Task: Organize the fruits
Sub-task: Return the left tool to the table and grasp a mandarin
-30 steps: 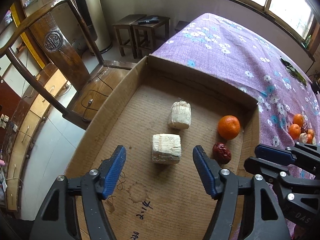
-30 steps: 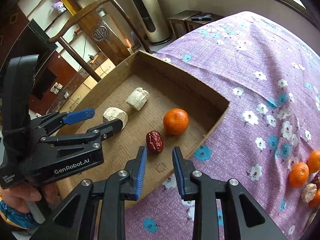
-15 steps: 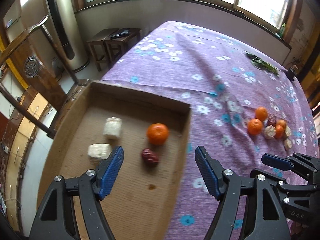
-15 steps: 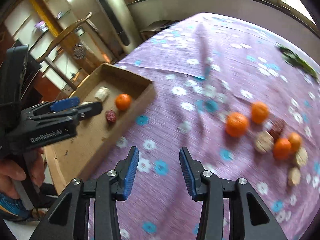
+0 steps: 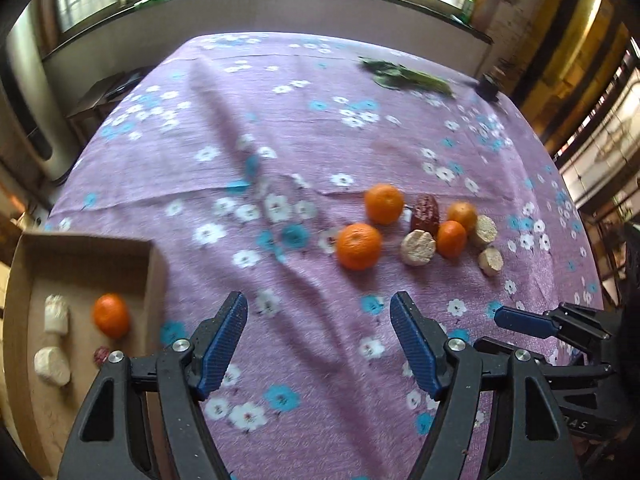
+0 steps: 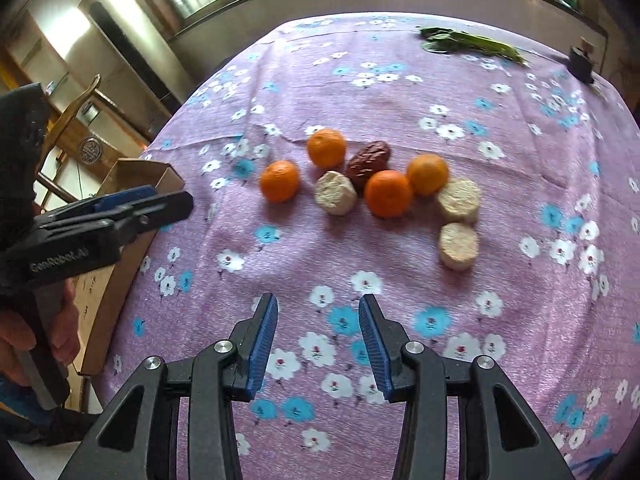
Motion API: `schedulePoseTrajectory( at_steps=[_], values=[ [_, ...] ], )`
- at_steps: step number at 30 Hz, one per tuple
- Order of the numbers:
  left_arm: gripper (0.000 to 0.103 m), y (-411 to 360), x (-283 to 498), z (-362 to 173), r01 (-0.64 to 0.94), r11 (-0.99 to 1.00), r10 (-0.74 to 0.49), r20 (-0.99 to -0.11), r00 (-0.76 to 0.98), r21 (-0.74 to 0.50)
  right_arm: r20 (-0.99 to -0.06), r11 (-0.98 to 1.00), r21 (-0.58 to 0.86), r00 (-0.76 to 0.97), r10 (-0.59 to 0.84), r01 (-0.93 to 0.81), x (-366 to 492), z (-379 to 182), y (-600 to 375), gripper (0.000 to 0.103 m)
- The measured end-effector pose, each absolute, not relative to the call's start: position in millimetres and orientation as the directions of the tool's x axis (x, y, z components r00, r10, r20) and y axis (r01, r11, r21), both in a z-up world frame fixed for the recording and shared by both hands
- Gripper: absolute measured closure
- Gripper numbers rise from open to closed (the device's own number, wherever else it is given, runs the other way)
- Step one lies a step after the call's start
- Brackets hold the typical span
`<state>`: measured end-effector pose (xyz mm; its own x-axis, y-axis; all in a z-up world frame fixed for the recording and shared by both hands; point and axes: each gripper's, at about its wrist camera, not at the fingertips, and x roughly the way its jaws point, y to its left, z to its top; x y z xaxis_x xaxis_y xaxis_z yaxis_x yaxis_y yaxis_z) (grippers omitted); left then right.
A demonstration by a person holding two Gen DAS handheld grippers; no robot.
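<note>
Left wrist view shows the left tongs (image 5: 319, 340) held open with nothing between the blue pads, above a table (image 5: 248, 128) covered in a purple cloth printed with white and blue flowers. At the left edge sits a shallow cardboard box (image 5: 154, 276); inside it lie one tangerine (image 5: 111, 315), two pale cut pieces (image 5: 56, 313) (image 5: 52, 366), and a dark red date (image 5: 102, 355) partly hidden behind the tongs' frame. Well to the right of the box, a loose cluster of fruit rests on the cloth: four tangerines, a red date, and three pale round-cut pieces, most touching or just beside one another.

Right wrist view looks at that same cluster from the other side. The right tongs (image 6: 318, 344) are also open and empty, hovering near the cloth short of the fruit. Nearest them is a pale piece (image 6: 458, 245), lying a little apart from the rest, with a second pale piece (image 6: 458, 201) just behind it. A third pale piece (image 6: 335, 193) sits between the leftmost tangerine (image 6: 279, 181) and a central tangerine (image 6: 388, 193). The red date (image 6: 368, 163) lies behind these, flanked by two further tangerines (image 6: 326, 148) (image 6: 427, 174). At the far edge of the table lie some green leaves (image 6: 472, 45), beside a small dark object too blurred to identify. A wooden chair (image 6: 76, 120) stands beyond the box corner.
</note>
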<state>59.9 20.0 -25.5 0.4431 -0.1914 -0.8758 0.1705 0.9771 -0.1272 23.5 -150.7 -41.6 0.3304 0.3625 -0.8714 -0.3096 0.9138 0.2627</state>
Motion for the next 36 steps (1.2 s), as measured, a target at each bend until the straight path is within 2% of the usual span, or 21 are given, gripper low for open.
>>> schedulePoseTrajectory(
  at_steps=[12,23,24,27,36],
  values=[
    [0.030,-7.5,99.0,-56.4,0.269,0.958,-0.204,-0.898,0.389,-0.101,-0.866,0.920,0.282,0.341,0.367,-0.274,37.6,-45.0,-173.0,0.057],
    [0.030,-13.5,114.0,-72.2,0.287,0.954,-0.194,-0.907,0.373,-0.086,-0.864,0.916,0.293,0.334,0.376,-0.272,52.1,-49.2,-170.6,0.057],
    [0.031,-13.8,115.2,-73.4,0.290,0.953,-0.195,-0.906,0.375,-0.085,-0.863,0.916,0.294,0.336,0.377,-0.272,53.2,-49.3,-170.4,0.057],
    [0.069,-11.5,118.7,-78.8,0.293,0.945,-0.244,-0.907,0.344,-0.143,-0.859,0.914,0.302,0.338,0.384,-0.271,57.0,-49.0,-169.0,0.057],
    [0.069,2.7,107.7,-61.3,0.225,0.966,-0.207,-0.896,0.393,-0.124,-0.849,0.897,0.335,0.321,0.420,-0.289,75.5,-58.7,-145.1,0.057]
  ],
)
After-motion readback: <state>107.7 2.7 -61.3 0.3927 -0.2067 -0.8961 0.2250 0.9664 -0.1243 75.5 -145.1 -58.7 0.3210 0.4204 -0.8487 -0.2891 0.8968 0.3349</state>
